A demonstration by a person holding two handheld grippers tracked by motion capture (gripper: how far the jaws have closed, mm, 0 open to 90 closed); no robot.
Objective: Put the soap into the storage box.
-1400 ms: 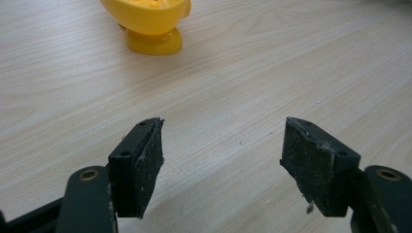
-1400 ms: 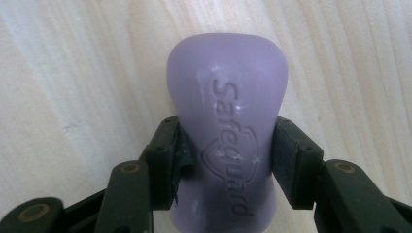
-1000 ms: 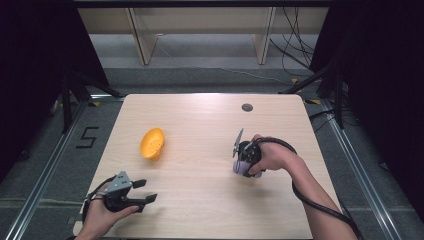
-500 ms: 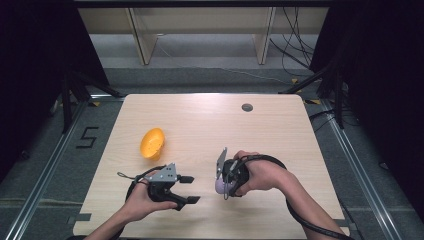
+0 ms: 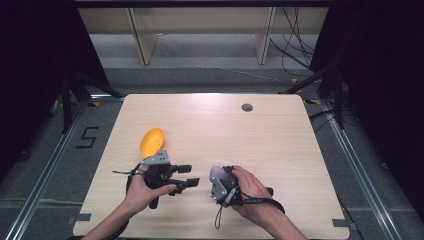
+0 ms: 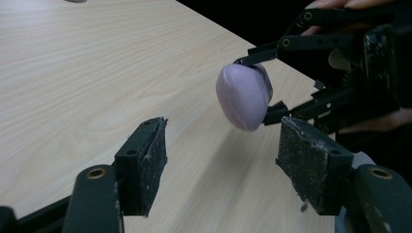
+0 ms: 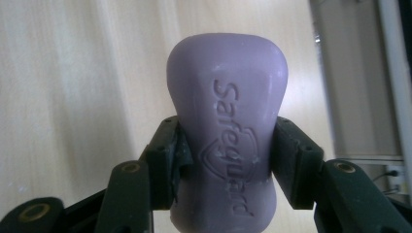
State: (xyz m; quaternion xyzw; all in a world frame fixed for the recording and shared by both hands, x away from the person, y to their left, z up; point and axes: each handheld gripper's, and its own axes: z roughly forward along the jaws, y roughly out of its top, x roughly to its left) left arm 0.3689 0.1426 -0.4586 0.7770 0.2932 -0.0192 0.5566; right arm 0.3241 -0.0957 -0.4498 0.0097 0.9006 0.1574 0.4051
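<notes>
Both grippers moved inward: right gripper [image 5: 218, 181] pinching purple soap bar [image 7: 226, 141], lower end cut off; left gripper [image 6: 223, 160] spread, facing it.

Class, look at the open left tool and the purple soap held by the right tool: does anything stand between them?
Nothing visible does. The left tool faces the soap across bare table, jaws open.

A light wooden table [image 5: 260, 145] is carrying an orange oval object [image 5: 152, 141] lying left of centre and a small dark round disc [image 5: 247, 107] sitting near the far edge.
</notes>
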